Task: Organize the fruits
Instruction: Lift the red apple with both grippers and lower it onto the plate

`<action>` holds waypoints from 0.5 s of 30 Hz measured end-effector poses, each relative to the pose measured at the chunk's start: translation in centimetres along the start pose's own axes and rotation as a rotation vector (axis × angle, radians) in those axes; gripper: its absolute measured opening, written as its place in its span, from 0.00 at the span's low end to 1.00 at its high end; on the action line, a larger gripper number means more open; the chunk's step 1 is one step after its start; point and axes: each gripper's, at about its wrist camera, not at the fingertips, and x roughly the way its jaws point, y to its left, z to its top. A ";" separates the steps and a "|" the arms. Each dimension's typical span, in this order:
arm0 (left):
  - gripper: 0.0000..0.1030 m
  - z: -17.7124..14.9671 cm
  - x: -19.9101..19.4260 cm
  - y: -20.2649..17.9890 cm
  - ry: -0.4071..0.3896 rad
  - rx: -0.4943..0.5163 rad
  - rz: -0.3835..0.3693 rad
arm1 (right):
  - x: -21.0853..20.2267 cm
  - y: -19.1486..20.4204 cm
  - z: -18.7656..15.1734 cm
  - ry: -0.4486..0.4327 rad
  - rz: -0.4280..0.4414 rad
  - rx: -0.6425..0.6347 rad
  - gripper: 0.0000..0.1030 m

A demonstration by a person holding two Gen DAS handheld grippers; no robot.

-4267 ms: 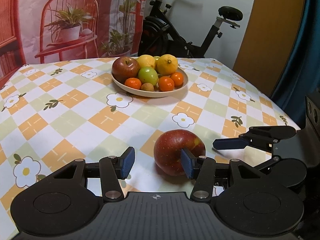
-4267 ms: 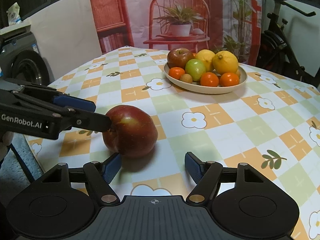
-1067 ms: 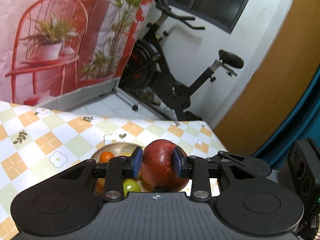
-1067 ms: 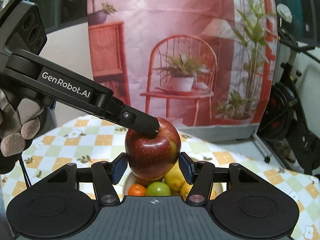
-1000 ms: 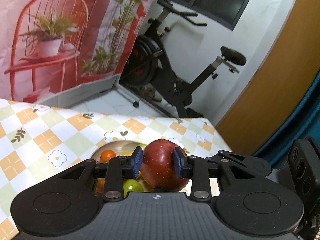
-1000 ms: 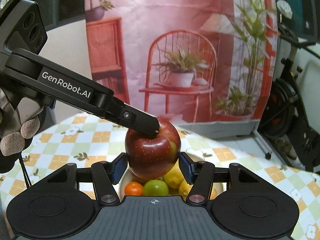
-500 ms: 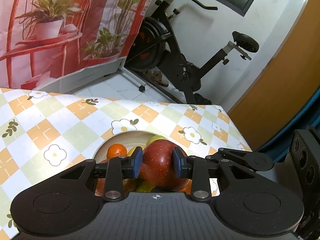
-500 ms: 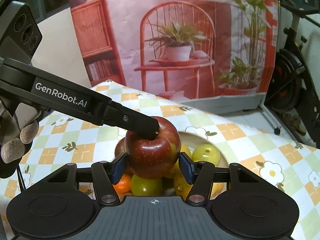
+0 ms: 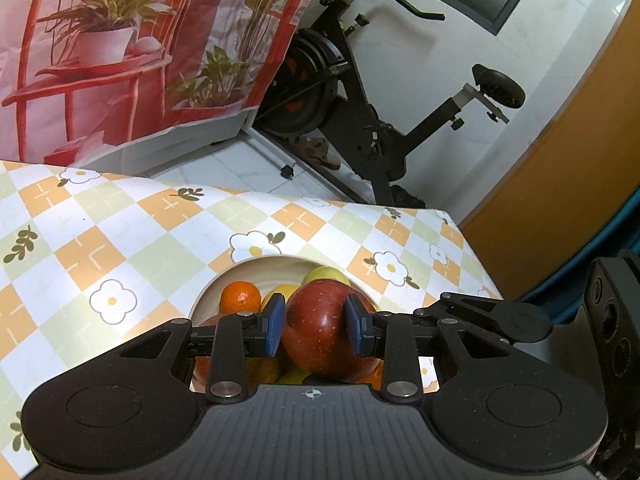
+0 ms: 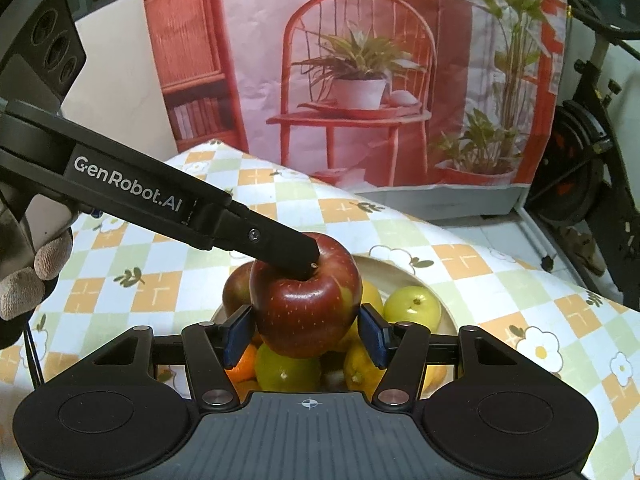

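Note:
A big red apple (image 9: 326, 326) is held between both grippers, just above the fruit in a beige plate (image 9: 276, 266). My left gripper (image 9: 316, 330) is shut on the red apple, its blue pads on the apple's sides. My right gripper (image 10: 306, 334) is shut on the same apple (image 10: 306, 308) from another side. The left gripper's finger crosses the right wrist view and presses the apple's top. The plate (image 10: 400, 276) holds another red apple (image 10: 238, 290), a green apple (image 10: 412, 308), lemons and small oranges (image 9: 240, 298).
The table has a checked flower-pattern cloth (image 9: 100, 256). Its far edge is close behind the plate. An exercise bike (image 9: 372, 120) stands beyond it. A printed backdrop with a red chair (image 10: 360, 92) hangs behind. A gloved hand (image 10: 28, 276) holds the left gripper.
Both grippers have carried the apple from the near table to over the plate and lowered it toward the piled fruit. In the last second the views tilted down and the plate came closer.

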 end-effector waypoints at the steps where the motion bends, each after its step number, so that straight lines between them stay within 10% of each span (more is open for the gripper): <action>1: 0.32 -0.1 0.0 0.0 0.003 0.001 0.002 | 0.0 0.1 -0.1 0.010 0.001 -0.006 0.52; 15: 0.34 -0.6 -0.2 0.0 -0.002 -0.009 0.015 | -0.6 0.4 -0.6 0.014 -0.045 -0.016 0.63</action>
